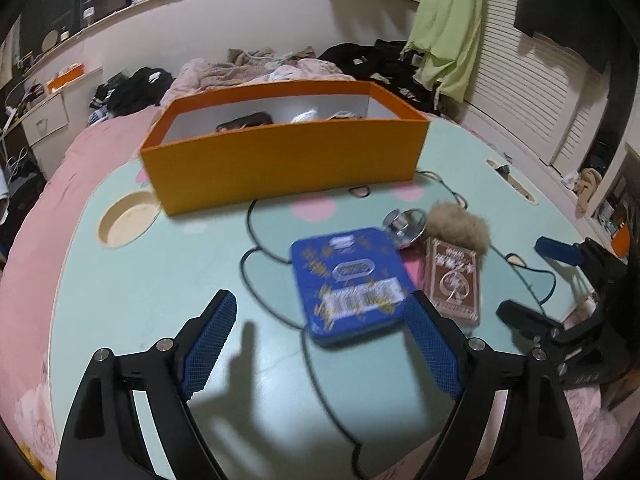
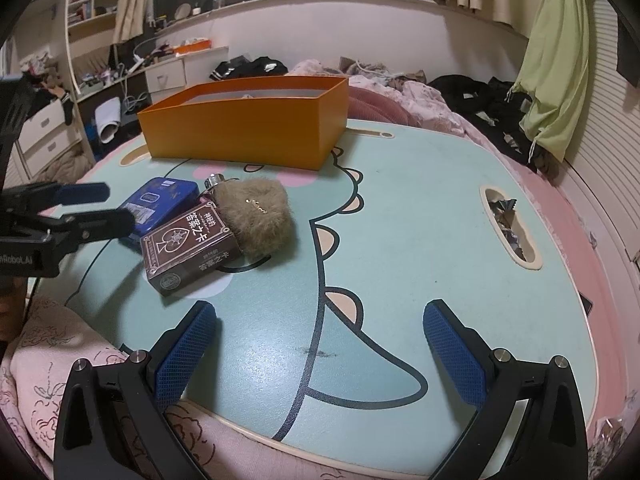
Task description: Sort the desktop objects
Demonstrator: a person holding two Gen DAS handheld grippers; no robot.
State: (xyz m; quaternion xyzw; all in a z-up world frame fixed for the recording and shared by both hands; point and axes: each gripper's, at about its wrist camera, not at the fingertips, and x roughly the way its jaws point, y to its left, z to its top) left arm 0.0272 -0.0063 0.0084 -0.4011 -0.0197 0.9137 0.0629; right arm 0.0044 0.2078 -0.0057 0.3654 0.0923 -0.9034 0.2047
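A blue tin [image 1: 349,282] lies on the mint-green table [image 1: 160,280], just ahead of my open, empty left gripper [image 1: 322,312]. Right of it lie a brown card box [image 1: 454,284], a furry tan pouch [image 1: 460,226] and a small silver-capped bottle [image 1: 404,226]. An orange box [image 1: 280,156] stands at the back with a few items inside. In the right wrist view, my right gripper [image 2: 320,320] is open and empty over bare table, with the card box [image 2: 190,250], pouch [image 2: 258,216] and tin [image 2: 162,204] ahead to its left. The left gripper [image 2: 108,204] shows there at the tin.
The table has a round cup recess [image 1: 126,224] at left and a slot with wrappers [image 2: 508,222] at right. It rests on a pink bed with clothes behind. My right gripper [image 1: 532,276] shows at the right edge of the left wrist view.
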